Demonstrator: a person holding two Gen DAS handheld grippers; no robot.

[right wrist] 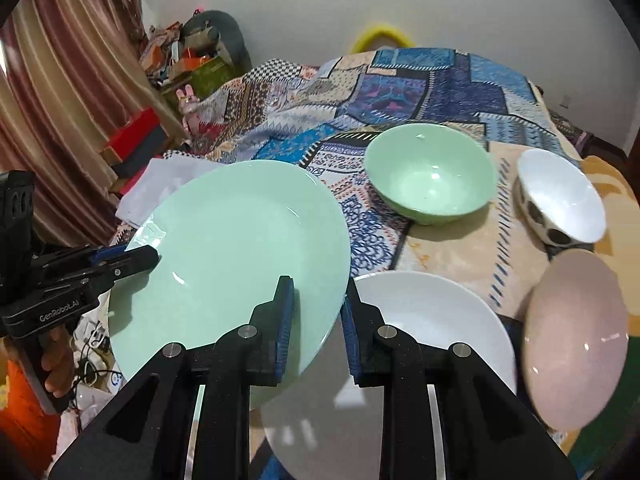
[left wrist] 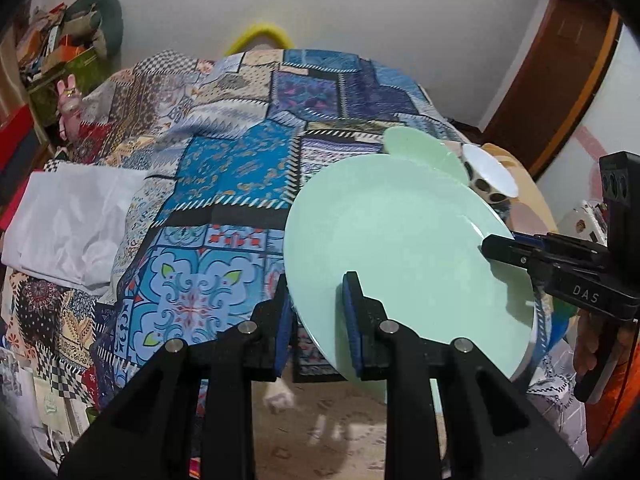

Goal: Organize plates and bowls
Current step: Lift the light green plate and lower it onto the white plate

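A large pale green plate hangs tilted above the patterned bedspread, gripped from two sides. My left gripper is shut on its near-left rim; in the right wrist view it bites the plate's left edge. My right gripper is shut on the green plate's right rim, and it reaches in from the right in the left wrist view. On the bed lie a green bowl, a white bowl with dark spots, a white plate and a pink plate.
The bedspread covers the bed, with a white cloth at its left edge. Boxes and clutter pile up by the curtain. A wooden door stands at the right. A hand holds the left gripper's handle.
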